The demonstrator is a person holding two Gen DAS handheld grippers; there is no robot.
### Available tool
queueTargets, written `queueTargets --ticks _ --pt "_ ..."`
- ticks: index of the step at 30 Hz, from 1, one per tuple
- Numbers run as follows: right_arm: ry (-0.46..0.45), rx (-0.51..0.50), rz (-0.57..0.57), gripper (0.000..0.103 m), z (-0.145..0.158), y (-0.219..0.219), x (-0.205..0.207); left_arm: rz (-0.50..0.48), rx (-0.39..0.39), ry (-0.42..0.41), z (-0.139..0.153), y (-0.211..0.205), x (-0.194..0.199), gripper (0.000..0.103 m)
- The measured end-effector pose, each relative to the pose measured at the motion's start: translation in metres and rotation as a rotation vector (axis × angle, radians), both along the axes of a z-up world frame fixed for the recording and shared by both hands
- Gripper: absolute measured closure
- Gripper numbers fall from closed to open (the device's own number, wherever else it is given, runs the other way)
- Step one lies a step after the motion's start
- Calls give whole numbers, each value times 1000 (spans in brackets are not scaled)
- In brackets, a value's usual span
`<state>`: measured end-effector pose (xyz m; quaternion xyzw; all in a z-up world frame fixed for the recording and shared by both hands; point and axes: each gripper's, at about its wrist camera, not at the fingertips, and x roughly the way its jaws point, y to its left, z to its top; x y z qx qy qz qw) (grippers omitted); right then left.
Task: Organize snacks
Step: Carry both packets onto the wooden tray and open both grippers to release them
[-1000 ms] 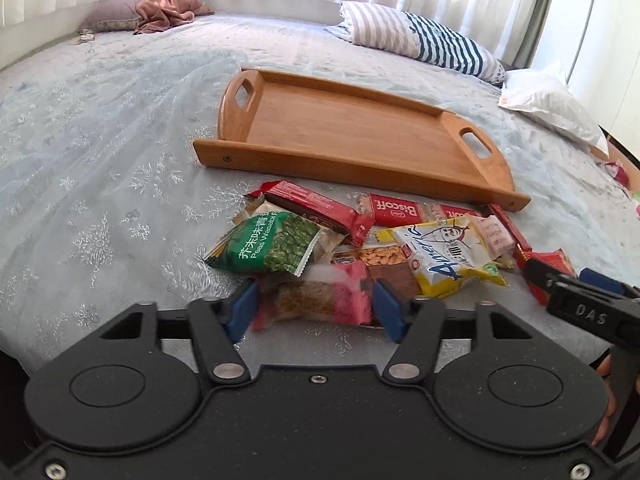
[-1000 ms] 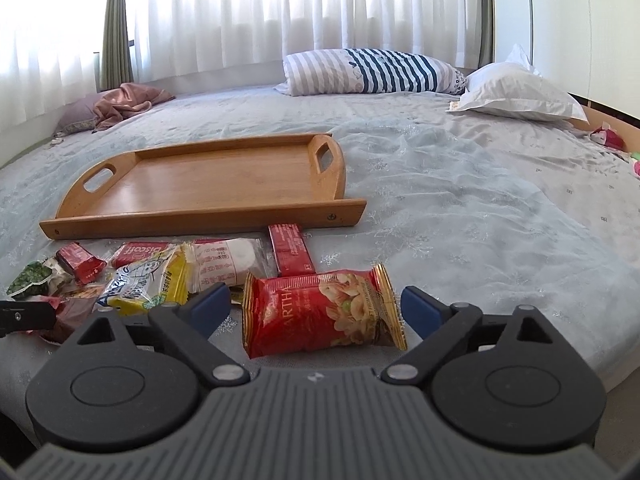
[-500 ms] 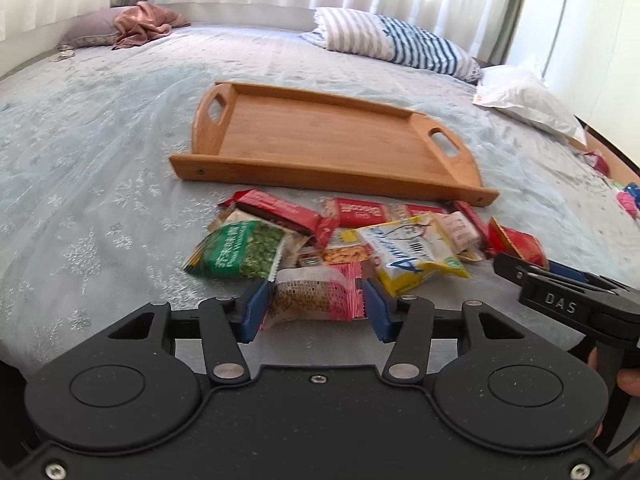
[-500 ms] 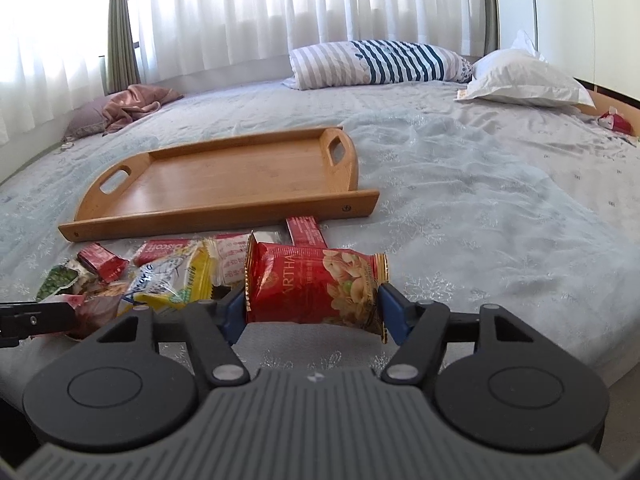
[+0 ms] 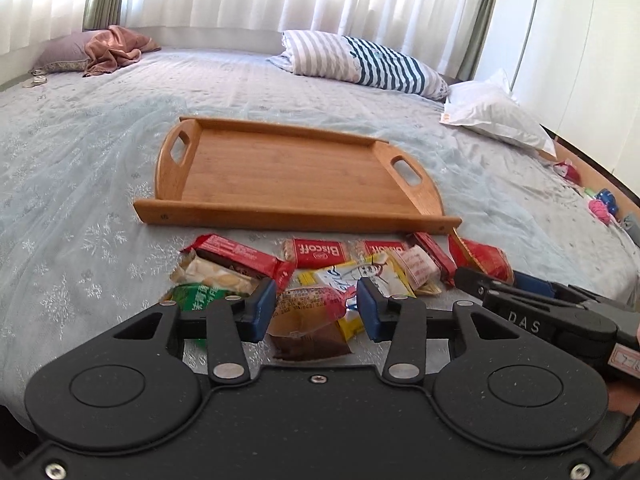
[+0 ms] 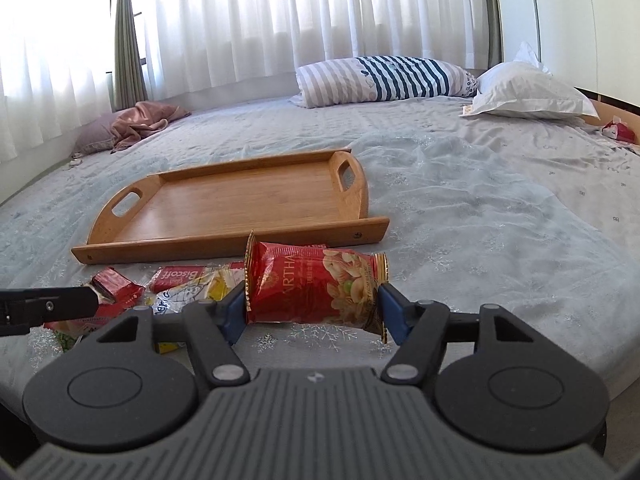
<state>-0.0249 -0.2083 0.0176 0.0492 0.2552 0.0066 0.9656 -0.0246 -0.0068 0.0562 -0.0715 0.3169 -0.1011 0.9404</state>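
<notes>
The left gripper [image 5: 316, 308] is closing on a clear-and-pink cake pack [image 5: 310, 320], and its blue pads now pinch the wrapper's sides, where a second ago they stood wider around it. The pack seems lifted off the pile, though the low view makes that hard to confirm. The right gripper [image 6: 312, 312] holds a red nut bag [image 6: 314, 288] across its width; a second ago its jaws were spread wide with the bag lying loose between them. Both packs hang just in front of the tray [image 6: 224, 236], which sits bare on the bed [image 6: 480, 216]. The other snacks [image 5: 320, 256] lie in a heap along the tray's near edge. With both picks made, the next step is likely carrying them over that edge.
</notes>
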Motion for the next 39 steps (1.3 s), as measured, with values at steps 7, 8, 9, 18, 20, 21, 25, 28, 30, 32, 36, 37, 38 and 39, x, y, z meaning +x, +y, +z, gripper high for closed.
queueTargets --ticks 7,8,9,18,20,21,25,28,30,32,36,37,38,39 --pt "-7 15 21 34 4 1 2 3 -10 -9 2 7 11 69" --pt "-12 16 25 34 5 1 4 7 -15 -8 3 9 14 70" --pt "-18 18 28 34 7 1 5 12 -15 -10 3 11 17 70" --pt "-40 48 70 34 17 3 24 13 -9 -30 6 17 41 71" --pt "-40 58 79 34 19 2 32 16 -8 -38 9 19 48 71" --pt "-41 59 84 34 21 1 36 15 -9 -41 11 20 52 71" --pt "-36 49 96 34 25 -1 55 5 -16 -57 20 23 72 72" --pt "-33 30 109 34 27 -1 70 -4 -31 -64 26 23 91 72" --pt "-32 11 115 34 27 0 79 -7 -33 -69 30 21 104 72" --pt "-30 -4 120 34 27 2 88 -6 -29 -74 32 18 119 72" --pt "-13 -28 146 34 22 5 107 3 -18 -69 27 10 144 72" --pt "-8 -32 149 34 21 6 111 6 -18 -67 25 9 150 72" --pt "0 -34 151 34 19 7 116 9 -17 -64 23 7 156 72" --pt "8 -31 154 34 17 7 120 11 -17 -60 20 5 162 72"
